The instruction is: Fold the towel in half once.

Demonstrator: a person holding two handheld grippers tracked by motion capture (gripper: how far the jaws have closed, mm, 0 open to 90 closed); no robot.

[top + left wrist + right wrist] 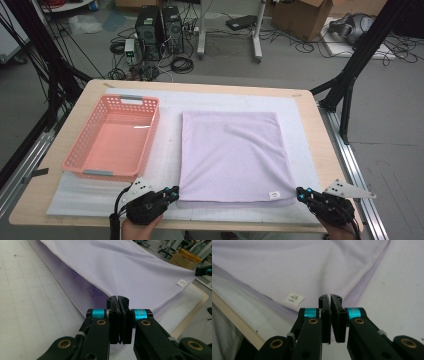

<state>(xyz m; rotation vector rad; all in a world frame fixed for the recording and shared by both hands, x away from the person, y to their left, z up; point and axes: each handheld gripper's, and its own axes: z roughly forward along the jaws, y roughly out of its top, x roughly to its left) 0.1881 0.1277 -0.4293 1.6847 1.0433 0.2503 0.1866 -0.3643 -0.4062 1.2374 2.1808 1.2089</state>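
Observation:
A lilac towel (232, 155), folded into a square, lies flat on the white mat in the middle of the table. A small white tag (273, 195) sits near its near right corner. My left gripper (175, 191) is at the towel's near left corner. In the left gripper view its jaws (117, 298) are pressed together with the towel (130, 270) corner running in between the tips. My right gripper (300, 192) is at the near right corner. In the right gripper view it (330, 296) is shut on the hemmed corner of the towel (287, 265), just right of the tag (294, 298).
A pink plastic basket (150, 131) with nothing in it stands left of the towel. The white mat (165, 165) covers most of the wooden table (327, 165). Both hands are at the near edge. Computers, cables and boxes are on the floor beyond the table.

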